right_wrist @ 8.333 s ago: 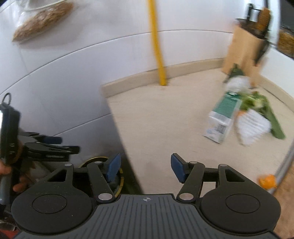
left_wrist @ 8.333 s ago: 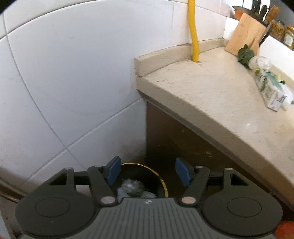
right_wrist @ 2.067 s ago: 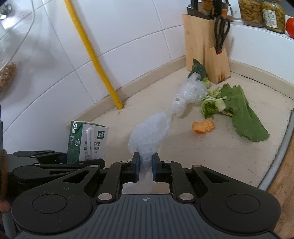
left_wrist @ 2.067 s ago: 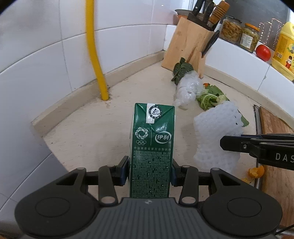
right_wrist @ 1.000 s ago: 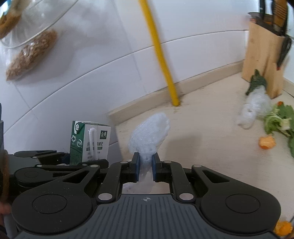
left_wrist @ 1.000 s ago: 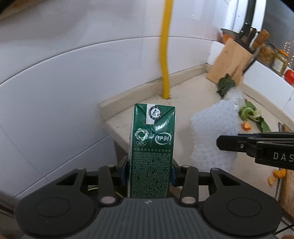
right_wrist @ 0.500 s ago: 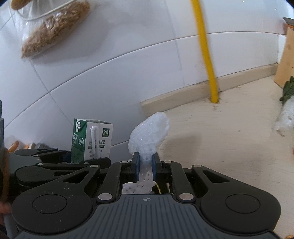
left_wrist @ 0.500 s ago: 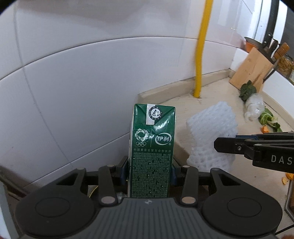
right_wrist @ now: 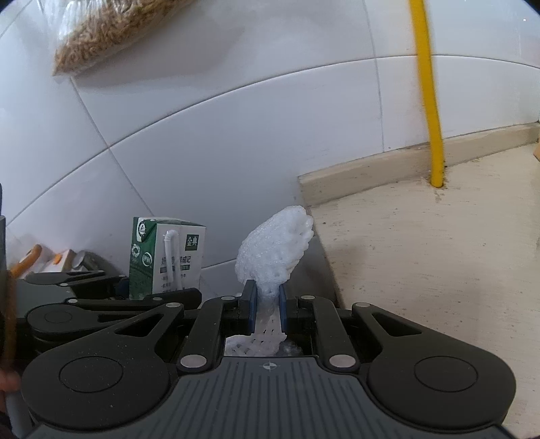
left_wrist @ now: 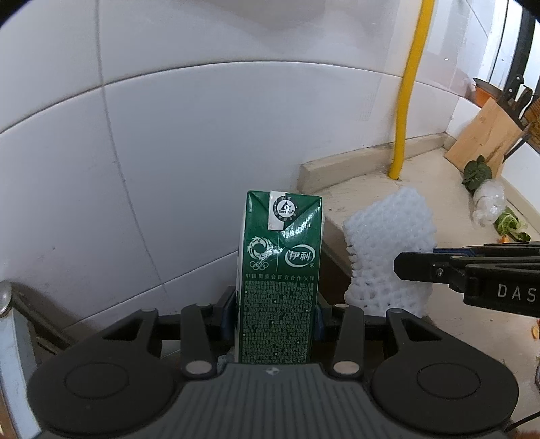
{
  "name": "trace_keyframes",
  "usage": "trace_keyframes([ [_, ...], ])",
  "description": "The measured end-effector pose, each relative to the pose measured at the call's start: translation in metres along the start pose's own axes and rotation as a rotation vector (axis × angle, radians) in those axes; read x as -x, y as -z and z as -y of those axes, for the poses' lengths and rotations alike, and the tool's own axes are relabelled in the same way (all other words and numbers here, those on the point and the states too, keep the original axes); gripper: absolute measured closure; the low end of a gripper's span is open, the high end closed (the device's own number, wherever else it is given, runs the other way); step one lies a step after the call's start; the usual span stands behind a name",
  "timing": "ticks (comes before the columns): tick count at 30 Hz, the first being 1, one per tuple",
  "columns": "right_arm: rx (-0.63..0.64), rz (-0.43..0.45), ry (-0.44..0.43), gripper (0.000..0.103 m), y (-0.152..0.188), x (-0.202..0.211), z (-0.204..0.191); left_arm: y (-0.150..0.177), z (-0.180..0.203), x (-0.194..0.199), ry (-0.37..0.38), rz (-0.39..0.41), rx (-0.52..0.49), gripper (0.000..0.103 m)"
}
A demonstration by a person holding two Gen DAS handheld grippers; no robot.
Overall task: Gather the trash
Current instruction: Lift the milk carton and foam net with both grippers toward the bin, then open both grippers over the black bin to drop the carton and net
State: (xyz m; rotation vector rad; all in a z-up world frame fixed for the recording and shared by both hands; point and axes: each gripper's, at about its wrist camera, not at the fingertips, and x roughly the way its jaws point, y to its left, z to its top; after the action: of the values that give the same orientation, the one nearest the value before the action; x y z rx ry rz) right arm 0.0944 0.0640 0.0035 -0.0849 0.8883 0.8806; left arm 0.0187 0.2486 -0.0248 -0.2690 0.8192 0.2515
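Note:
A green milk carton (left_wrist: 279, 270) stands upright between the blue pads of my left gripper (left_wrist: 275, 312), which is shut on it. The same carton (right_wrist: 162, 260) shows at the left of the right wrist view, with its white straw. My right gripper (right_wrist: 265, 305) is shut on a white foam fruit net (right_wrist: 273, 256), pinched at its lower end. From the left wrist view the net (left_wrist: 388, 243) hangs just right of the carton, with the right gripper's black fingers (left_wrist: 472, 266) across it. Both are held beyond the left end of the beige counter (right_wrist: 422, 256). The bin below is hidden.
White tiled wall (left_wrist: 168, 152) fills the left and back. A yellow pipe (left_wrist: 408, 87) rises from the counter's back edge. Far right lie a knife block (left_wrist: 486, 138), a crumpled plastic bottle (left_wrist: 487, 201) and green leaves (left_wrist: 509, 224). A bag of grain (right_wrist: 108, 30) hangs up left.
Both grippers have swung left, off the counter's end, carrying the carton and the foam net; the wall fills more of both views and the counter has slid right. Grips unchanged.

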Motion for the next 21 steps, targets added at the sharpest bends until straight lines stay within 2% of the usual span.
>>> trace_keyframes([
  [21,0.012,-0.042,0.017,0.085,0.005,-0.021,-0.024,0.011,-0.031,-0.012,-0.016,-0.035,0.045,0.066],
])
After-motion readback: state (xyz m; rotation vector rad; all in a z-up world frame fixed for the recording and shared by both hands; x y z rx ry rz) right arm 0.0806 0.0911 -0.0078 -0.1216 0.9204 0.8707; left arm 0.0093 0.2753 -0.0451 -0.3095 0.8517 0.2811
